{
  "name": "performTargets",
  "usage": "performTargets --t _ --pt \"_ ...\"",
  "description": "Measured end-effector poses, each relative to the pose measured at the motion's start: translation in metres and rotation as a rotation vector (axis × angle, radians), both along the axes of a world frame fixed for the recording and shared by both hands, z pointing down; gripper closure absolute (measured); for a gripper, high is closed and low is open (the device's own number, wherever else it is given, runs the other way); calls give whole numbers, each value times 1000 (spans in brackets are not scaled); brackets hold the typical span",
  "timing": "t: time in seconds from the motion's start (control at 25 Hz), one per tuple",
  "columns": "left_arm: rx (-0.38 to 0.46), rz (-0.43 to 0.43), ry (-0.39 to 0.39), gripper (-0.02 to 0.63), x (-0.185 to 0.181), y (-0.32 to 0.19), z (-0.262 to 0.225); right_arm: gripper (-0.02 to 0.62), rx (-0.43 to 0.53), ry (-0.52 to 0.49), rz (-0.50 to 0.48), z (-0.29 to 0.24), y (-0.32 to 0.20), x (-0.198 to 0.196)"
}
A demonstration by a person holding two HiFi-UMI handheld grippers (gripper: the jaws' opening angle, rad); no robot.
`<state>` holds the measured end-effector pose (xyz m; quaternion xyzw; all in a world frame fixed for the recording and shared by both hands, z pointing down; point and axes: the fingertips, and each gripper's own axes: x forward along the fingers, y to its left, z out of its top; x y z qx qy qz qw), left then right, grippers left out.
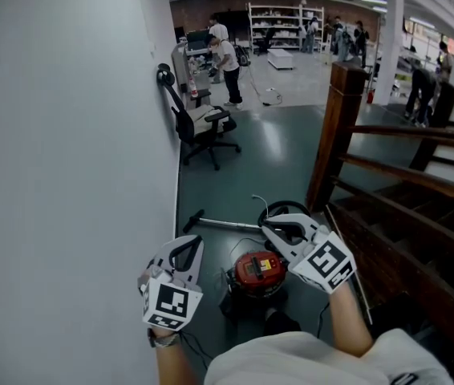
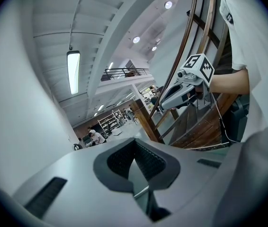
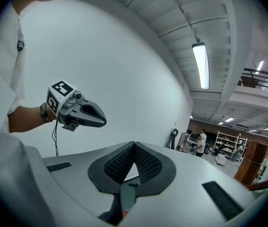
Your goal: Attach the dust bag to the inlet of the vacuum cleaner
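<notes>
A red vacuum cleaner (image 1: 257, 273) with a black base stands on the dark floor just in front of the person. No dust bag shows in any view. My left gripper (image 1: 197, 242) is held up to the left of the vacuum, its jaws shut with nothing between them (image 2: 135, 142). My right gripper (image 1: 265, 225) hovers above and behind the vacuum, also shut and empty (image 3: 134, 145). Each gripper sees the other: the right gripper (image 2: 165, 104) in front of the stairs, the left gripper (image 3: 102, 122) against the white wall.
A metal vacuum tube (image 1: 225, 224) and black hose lie on the floor behind the vacuum. The white wall (image 1: 66, 135) is close on the left, a wooden stair railing (image 1: 335, 135) on the right. A black office chair (image 1: 203, 127) stands further back, people beyond it.
</notes>
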<state>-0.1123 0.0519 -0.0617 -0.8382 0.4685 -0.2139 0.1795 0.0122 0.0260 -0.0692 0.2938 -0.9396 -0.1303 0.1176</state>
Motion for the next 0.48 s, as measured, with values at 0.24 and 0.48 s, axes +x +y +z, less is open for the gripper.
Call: performTargets --t 0.24,0.48 --pt "-13 10 2 604 2 0 7 568 12 22 -4 0 0 -2" --pt "-5 15 -8 604 1 1 4 568 17 22 -14 -5 4 -6"
